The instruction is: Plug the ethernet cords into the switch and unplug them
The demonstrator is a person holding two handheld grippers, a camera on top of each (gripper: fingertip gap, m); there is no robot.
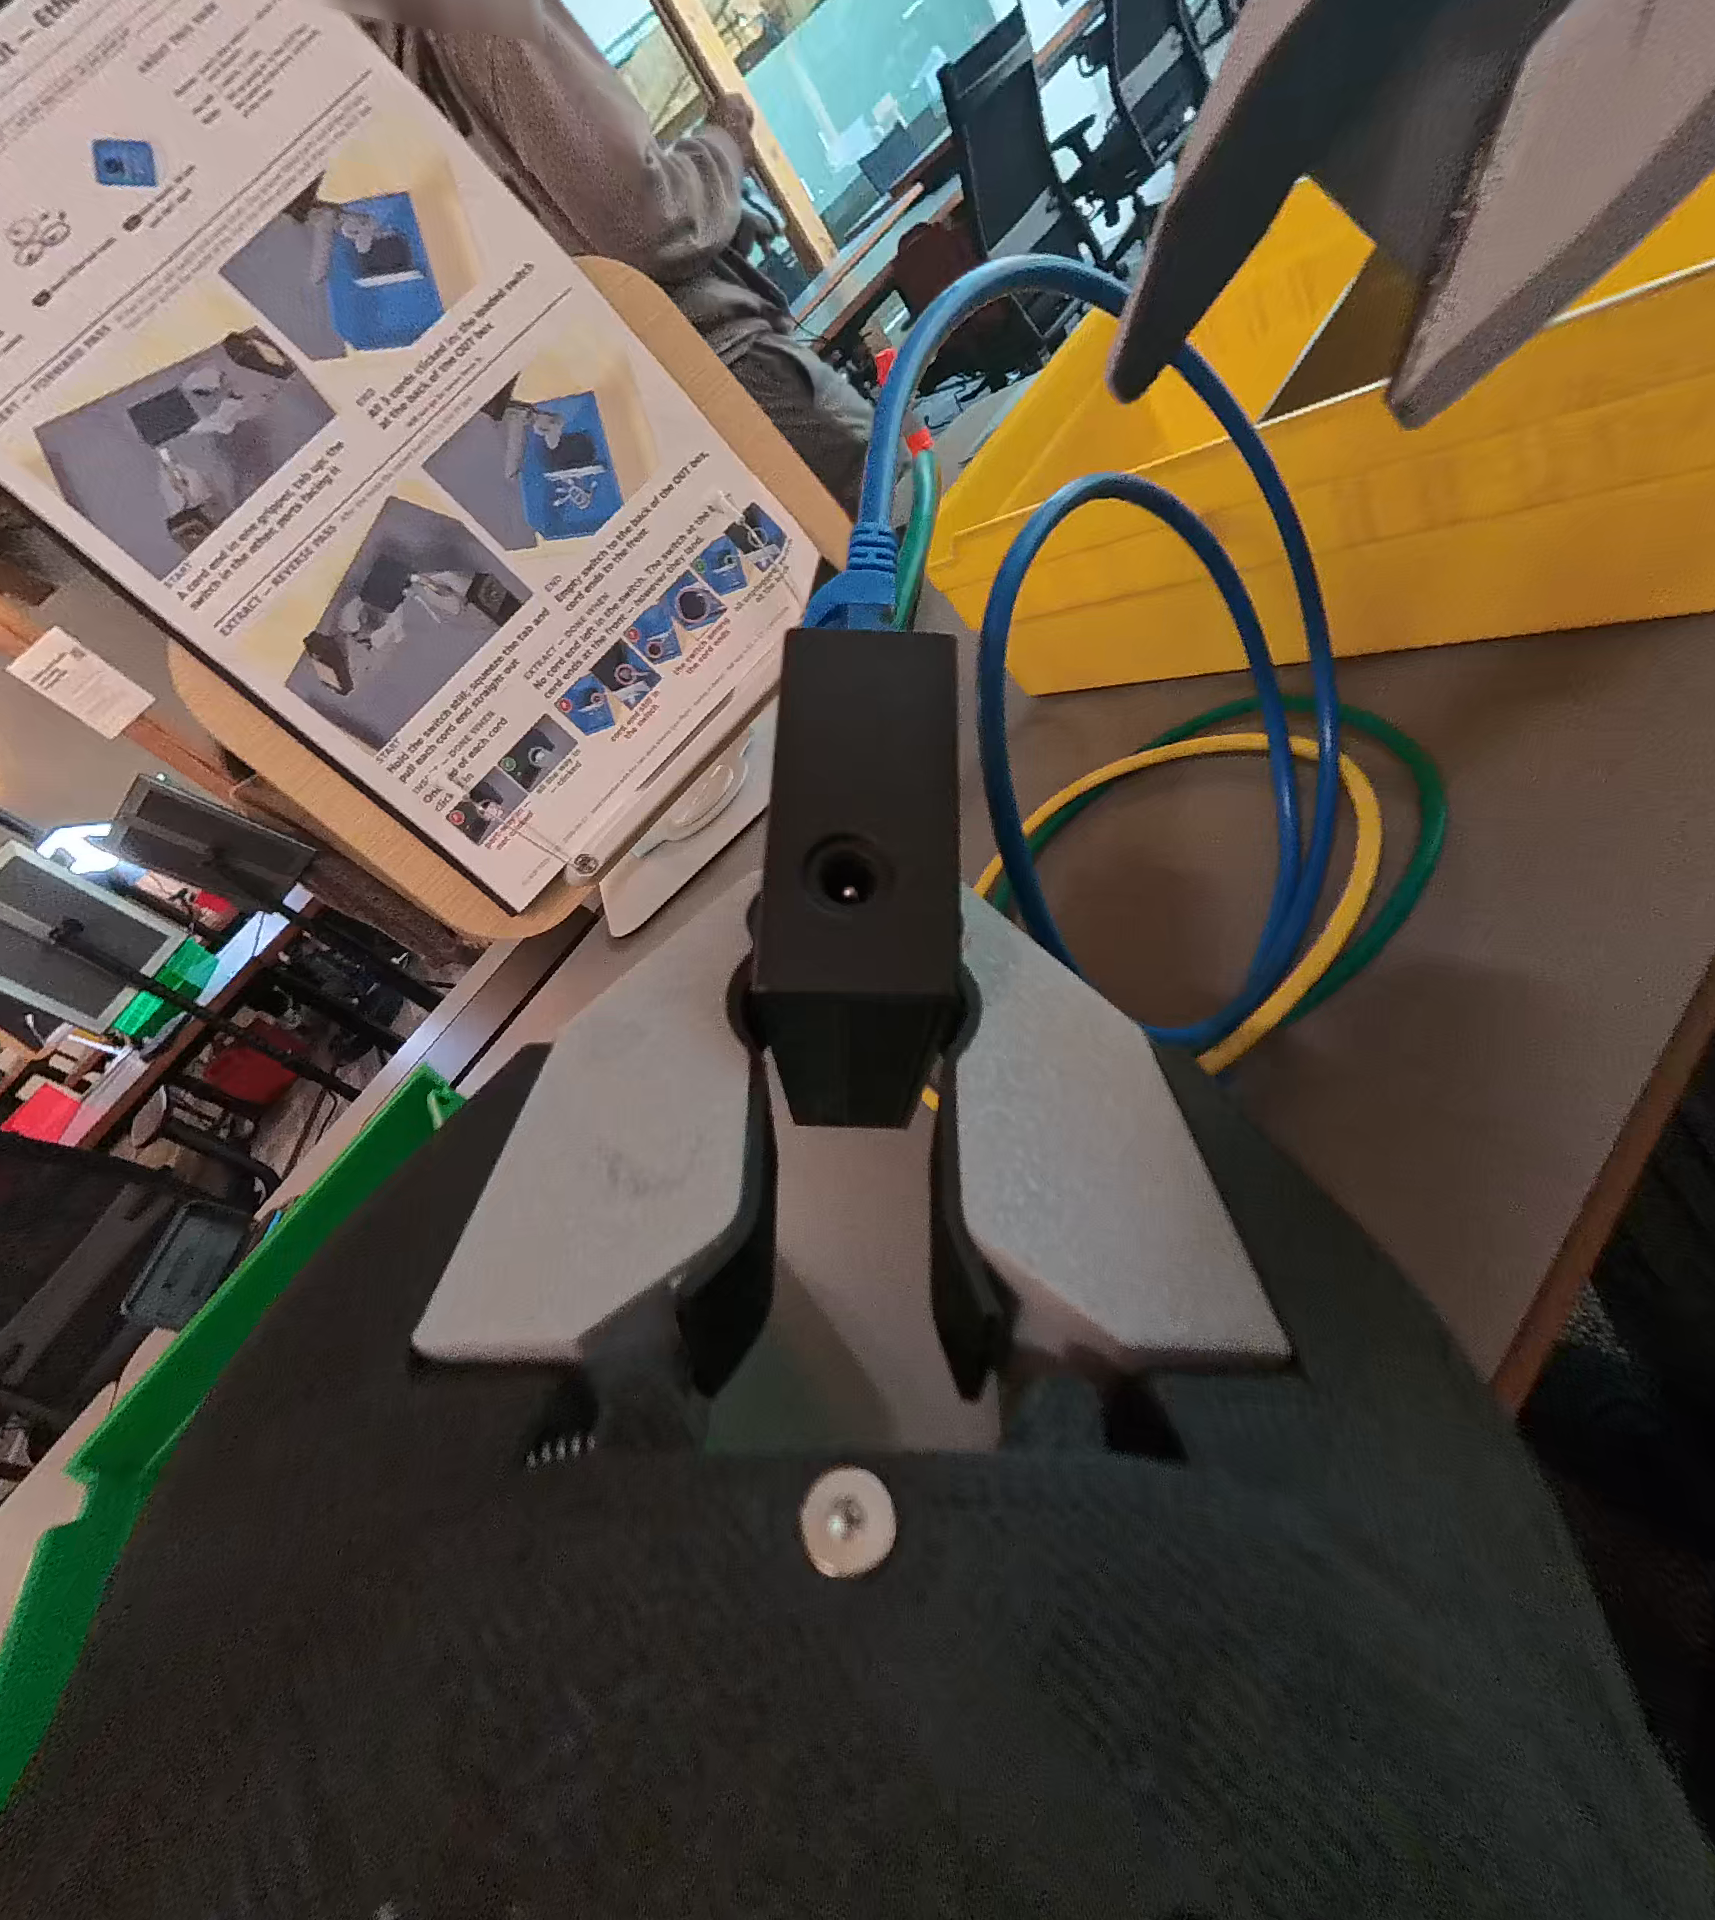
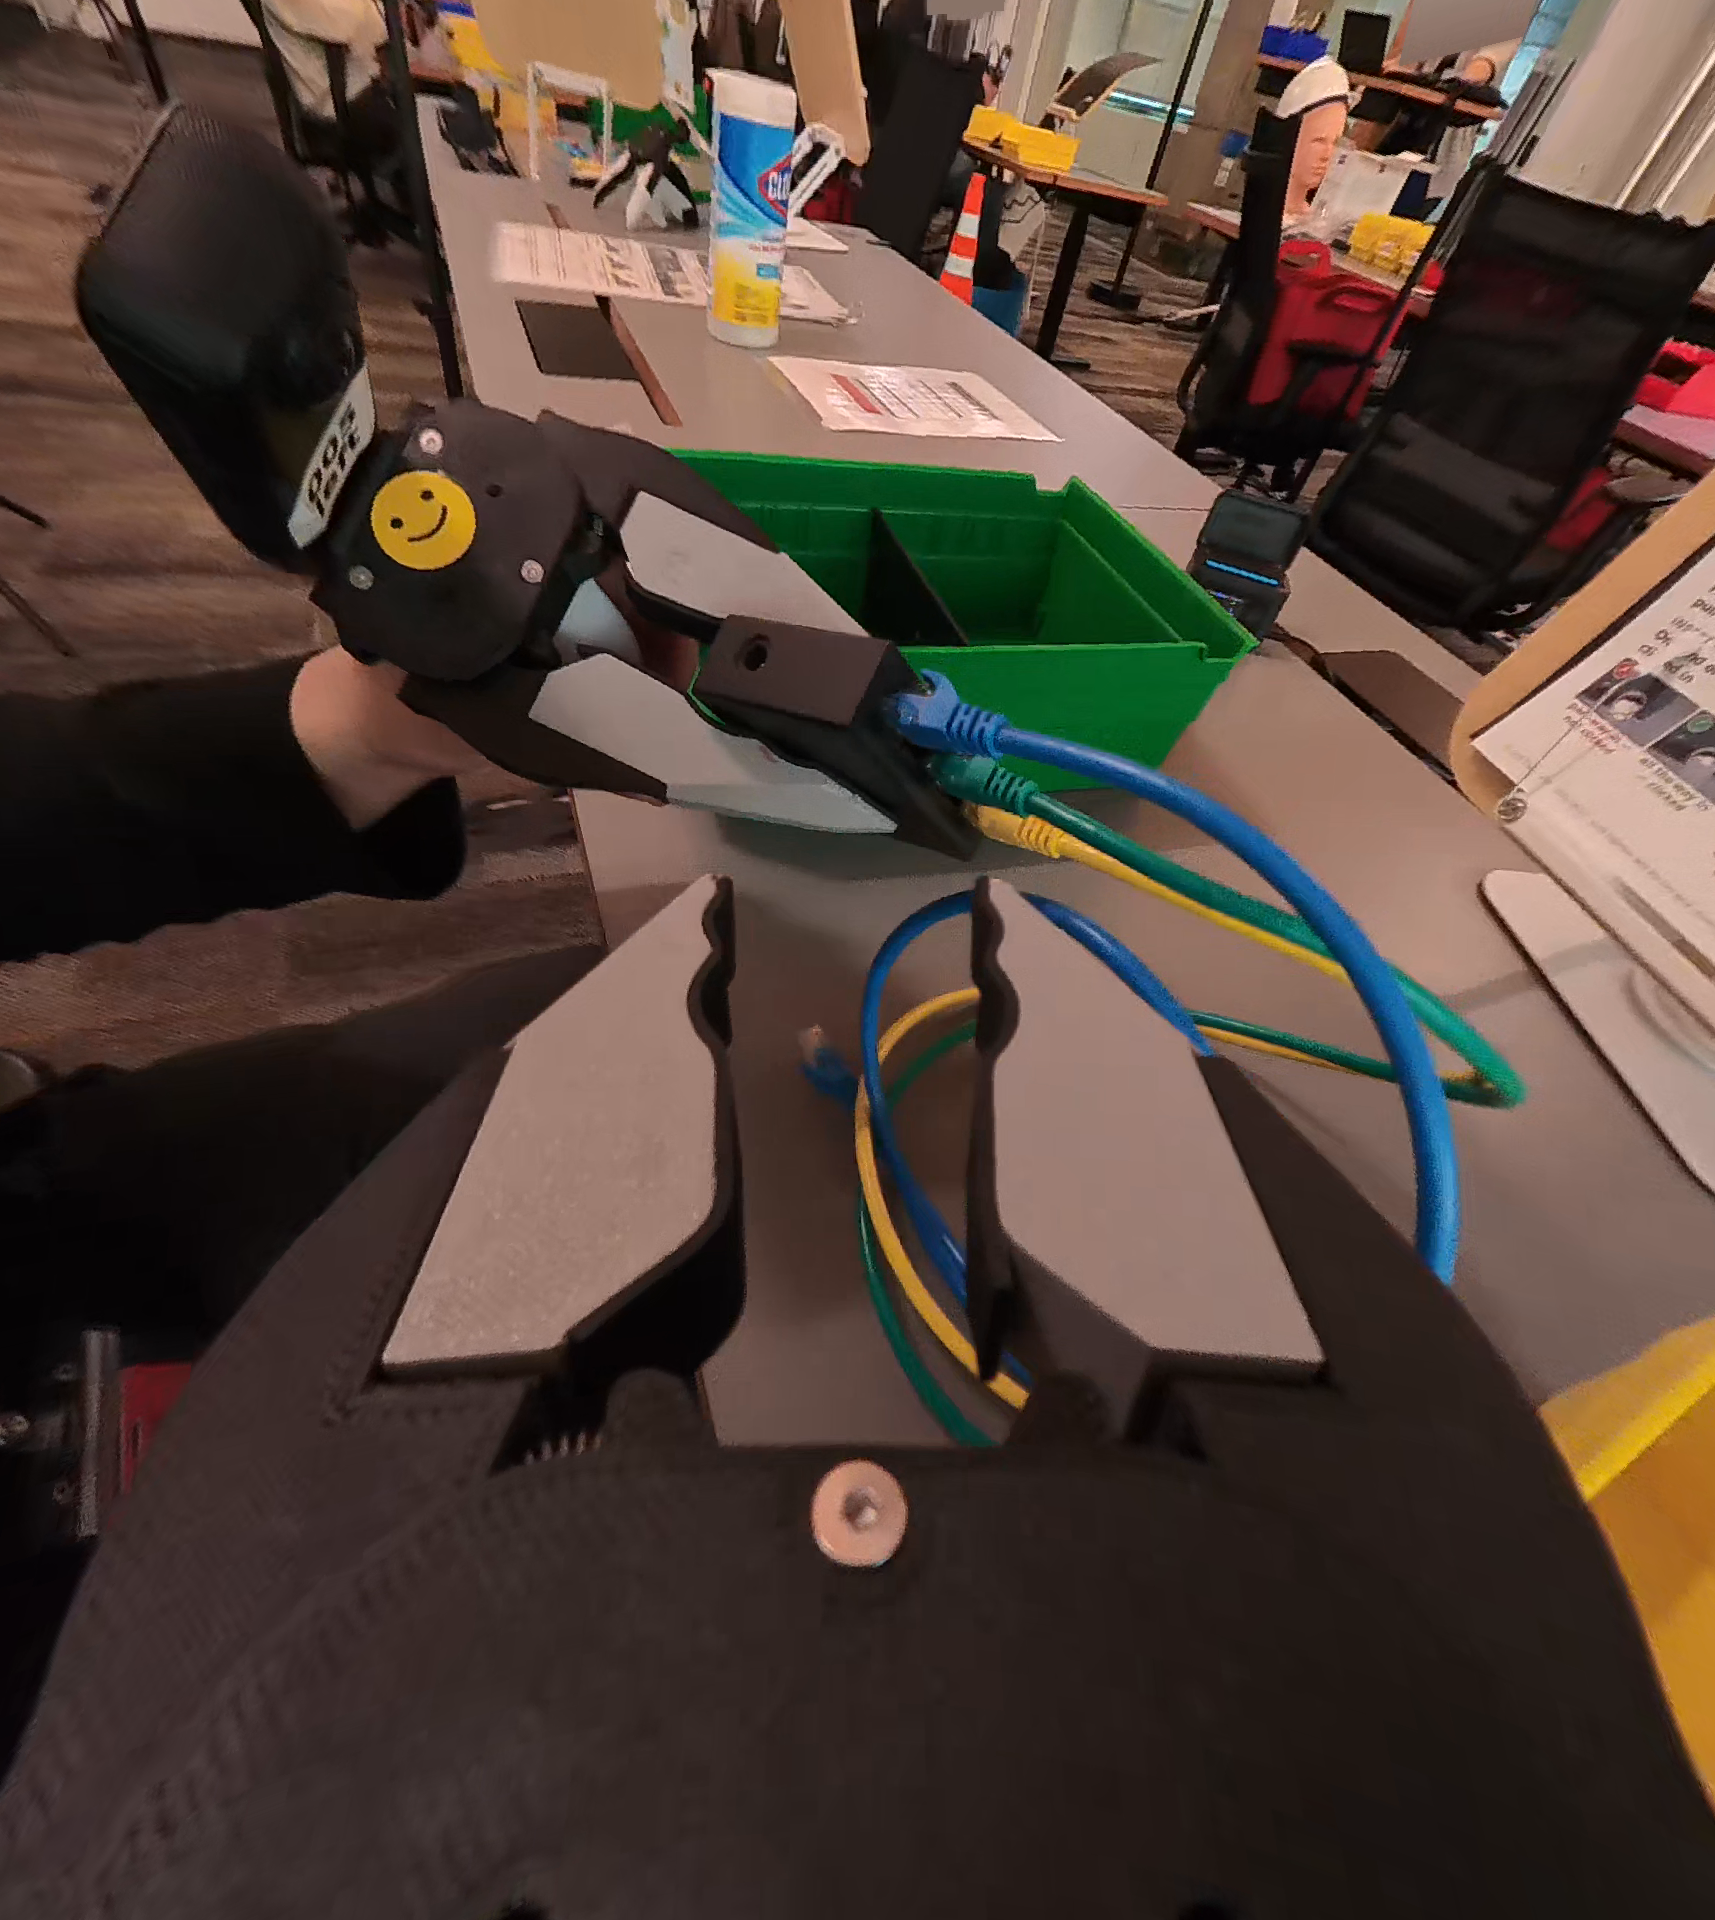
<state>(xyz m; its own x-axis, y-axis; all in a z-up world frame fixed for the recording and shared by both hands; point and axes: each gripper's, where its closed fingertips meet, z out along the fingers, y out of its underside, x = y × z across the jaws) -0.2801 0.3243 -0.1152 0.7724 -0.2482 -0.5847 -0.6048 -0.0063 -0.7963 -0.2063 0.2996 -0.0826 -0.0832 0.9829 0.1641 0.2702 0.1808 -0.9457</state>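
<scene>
The switch is a small black box, rigid and probably light, with smooth faces that could slip under a sideways tug. The left claw is clenched on its end, at the centre of the left wrist view, pinching the narrow sides just under the round power socket; in the right wrist view the same claw appears at centre left, holding the switch low over the counter in front of the green bin.

Three cords sit in its ports, stacked top to bottom in the right wrist view: the blue cord, the green cord and the yellow cord. The cords are limp and springy, so pulling on the cable itself would likely only flex it. My judgement is that the hold belongs on the stiff moulded plug right at the port, with its thin latch tab pressed; that tab looks like the fragile part.

The right claw is released and grasps nothing, its fingers spread in the lower middle of its view. It hovers above the coiled slack and a loose blue connector, below and near the seated plugs but apart from them. A yellow bin lies at upper right of the left wrist view.
</scene>
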